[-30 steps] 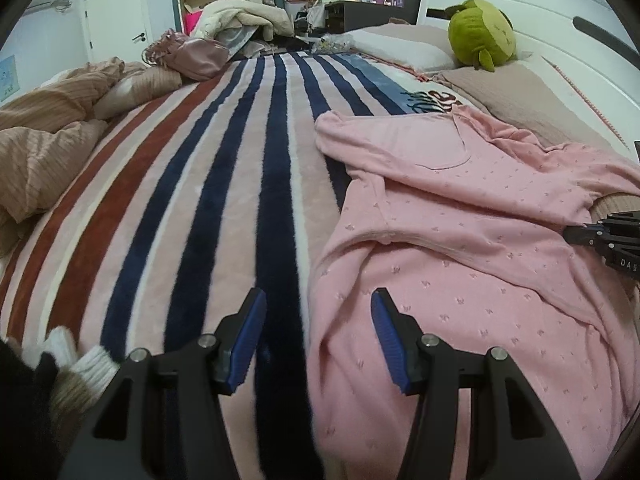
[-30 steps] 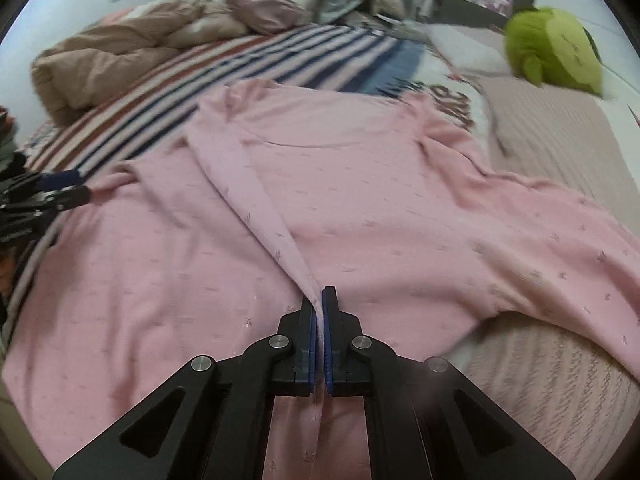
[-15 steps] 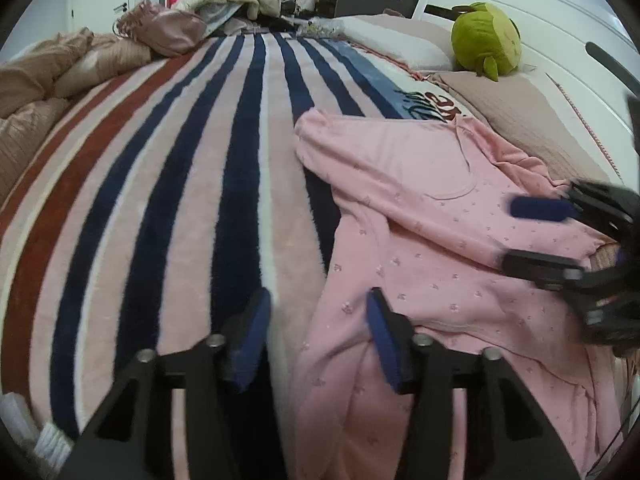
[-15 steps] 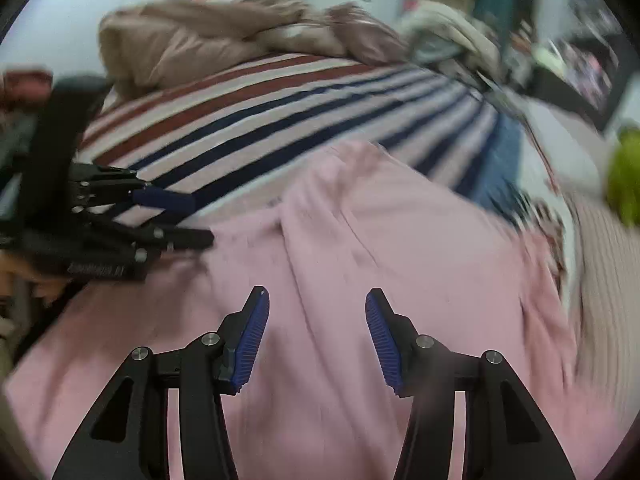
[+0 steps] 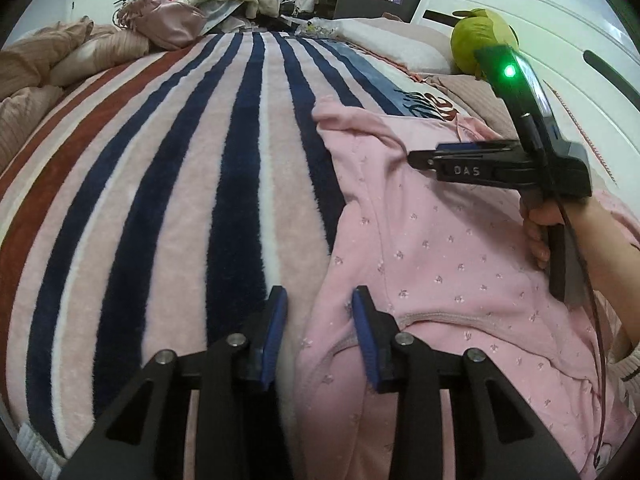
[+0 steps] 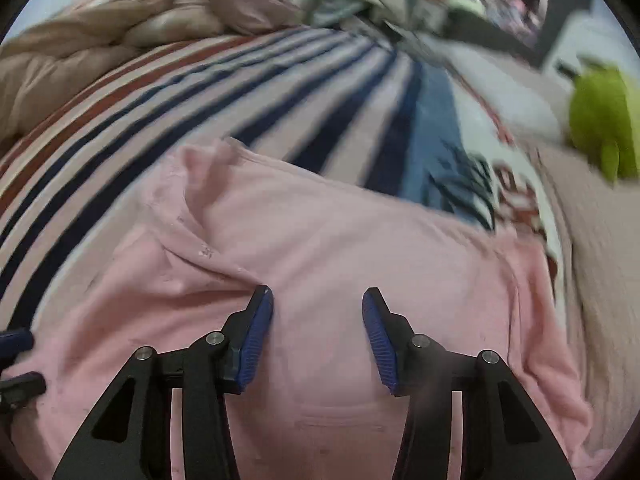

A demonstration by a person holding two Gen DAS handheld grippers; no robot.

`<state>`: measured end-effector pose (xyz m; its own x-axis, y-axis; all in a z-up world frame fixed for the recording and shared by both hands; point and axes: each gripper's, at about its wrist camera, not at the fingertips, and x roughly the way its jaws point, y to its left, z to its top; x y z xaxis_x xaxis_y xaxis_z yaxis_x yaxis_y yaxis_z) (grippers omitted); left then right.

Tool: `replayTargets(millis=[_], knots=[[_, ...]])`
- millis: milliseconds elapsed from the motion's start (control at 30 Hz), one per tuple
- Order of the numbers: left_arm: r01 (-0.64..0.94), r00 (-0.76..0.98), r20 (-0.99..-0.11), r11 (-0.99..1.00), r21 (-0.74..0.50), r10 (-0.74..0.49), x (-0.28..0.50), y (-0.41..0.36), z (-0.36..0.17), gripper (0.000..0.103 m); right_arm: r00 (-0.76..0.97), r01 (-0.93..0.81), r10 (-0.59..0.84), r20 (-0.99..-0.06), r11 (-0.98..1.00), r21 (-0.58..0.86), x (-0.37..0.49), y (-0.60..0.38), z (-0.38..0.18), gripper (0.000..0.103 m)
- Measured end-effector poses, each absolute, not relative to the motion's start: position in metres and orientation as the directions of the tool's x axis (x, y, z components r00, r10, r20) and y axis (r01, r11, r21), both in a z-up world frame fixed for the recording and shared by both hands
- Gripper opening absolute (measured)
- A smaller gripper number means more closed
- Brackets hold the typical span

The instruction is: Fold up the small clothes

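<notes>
The pink top [image 5: 452, 248] lies spread on the striped blanket [image 5: 180, 184] of the bed. The left gripper [image 5: 318, 334] has its fingers apart, just been closing, with the top's near edge between them but not pinched. The right gripper [image 6: 318, 336] hovers over the middle of the top, fingers parted and narrowing a little, nothing gripped. A green plush toy [image 6: 604, 120] sits far beyond its right finger.

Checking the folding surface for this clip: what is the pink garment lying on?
The pink garment lies on a striped fleece blanket spread over the bed; navy, red and pale stripes show beside it. What lies directly beneath the garment is covered by its fabric.
</notes>
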<state>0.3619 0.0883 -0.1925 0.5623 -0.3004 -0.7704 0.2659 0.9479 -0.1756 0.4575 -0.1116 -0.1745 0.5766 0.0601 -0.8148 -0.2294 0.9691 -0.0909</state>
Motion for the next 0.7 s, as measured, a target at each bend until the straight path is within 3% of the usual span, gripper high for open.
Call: replayTargets(millis=[133,267,300,333,467,567,633,700], knots=[[0.286,0.581,-0.736,0.933,-0.217,-0.349,0.356,0.092,-0.185,0.037,0.593,-0.194,0.059,-0.803,0.978,-0.071,0.45,-0.129,-0.161,0.038],[0.34,0.572,-0.716,0.91,-0.239,-0.401,0.354,0.083,-0.176,0.049,0.588,-0.331,0.34,-0.734,0.929,0.166,0.439,-0.127,-0.137,0.046],[0.346,0.564,-0.726,0.911,-0.225,-0.393,0.356,0.078,-0.178,0.049,0.564,-0.371,0.387,-0.73,0.908,0.195,0.44,-0.117,-0.135,0.054],[0.35,0.561,-0.732,0.912,-0.214,-0.387,0.356,0.074,-0.179,0.049,0.544,-0.404,0.407,-0.733,0.893,0.197,0.441,-0.106,-0.135,0.06],[0.349,0.544,-0.746,0.913,-0.214,-0.383,0.359,0.071,-0.19,0.049,0.526,-0.461,0.288,-0.801,0.887,0.016,0.449,-0.054,-0.155,0.06],[0.324,0.55,-0.743,0.917,-0.231,-0.382,0.36,0.077,-0.191,0.037,0.577,-0.337,0.181,-0.797,0.941,-0.03,0.466,-0.056,-0.167,0.059],[0.305,0.565,-0.741,0.926,-0.223,-0.364,0.359,0.081,-0.189,0.021,0.629,-0.208,0.111,-0.77,0.978,-0.028,0.468,-0.081,-0.162,0.059],[0.297,0.578,-0.742,0.935,-0.195,-0.339,0.355,0.08,-0.188,0.013,0.655,-0.154,0.085,-0.751,0.988,-0.022,0.457,-0.102,-0.149,0.058]])
